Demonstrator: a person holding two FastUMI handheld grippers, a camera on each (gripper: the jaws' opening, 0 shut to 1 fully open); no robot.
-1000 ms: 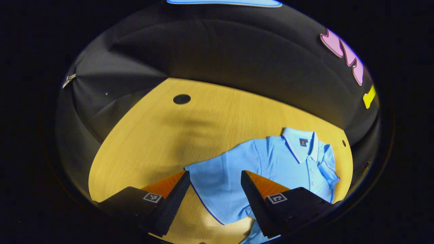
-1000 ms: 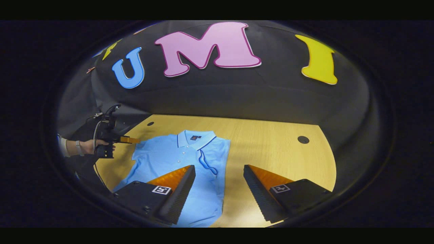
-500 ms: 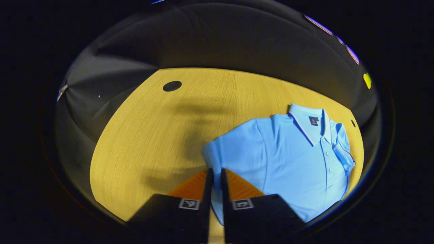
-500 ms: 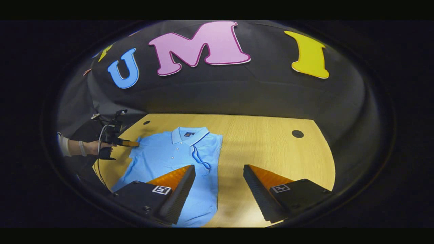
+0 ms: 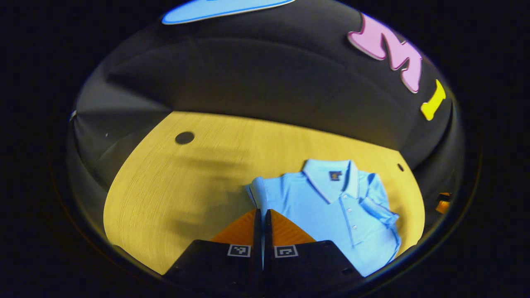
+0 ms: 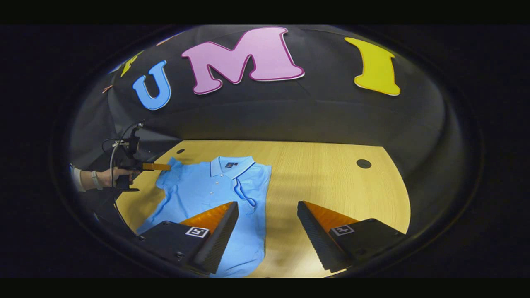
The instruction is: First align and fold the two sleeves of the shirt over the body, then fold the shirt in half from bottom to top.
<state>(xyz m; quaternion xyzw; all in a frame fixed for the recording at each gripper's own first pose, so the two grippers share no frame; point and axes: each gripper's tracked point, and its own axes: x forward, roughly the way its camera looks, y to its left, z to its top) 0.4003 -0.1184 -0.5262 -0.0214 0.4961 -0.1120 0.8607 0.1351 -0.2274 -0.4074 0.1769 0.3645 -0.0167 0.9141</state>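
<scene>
1. Pinching the shirt's left sleeve (image 5: 257,194), the left tongs (image 5: 261,217) have their fingers pressed together on the fabric.
2. The light blue shirt (image 6: 207,194) lies flat on the tabletop (image 6: 331,182), its other sleeve folded over the body.
3. The right tongs (image 6: 267,209) hover spread wide, holding nothing.

Light wood table (image 6: 331,182), rounded edge, two dark round holes (image 6: 363,163) near the back corners. Light blue polo shirt (image 6: 207,194) lies flat on it, collar toward the far edge, one sleeve folded over the body.
</scene>
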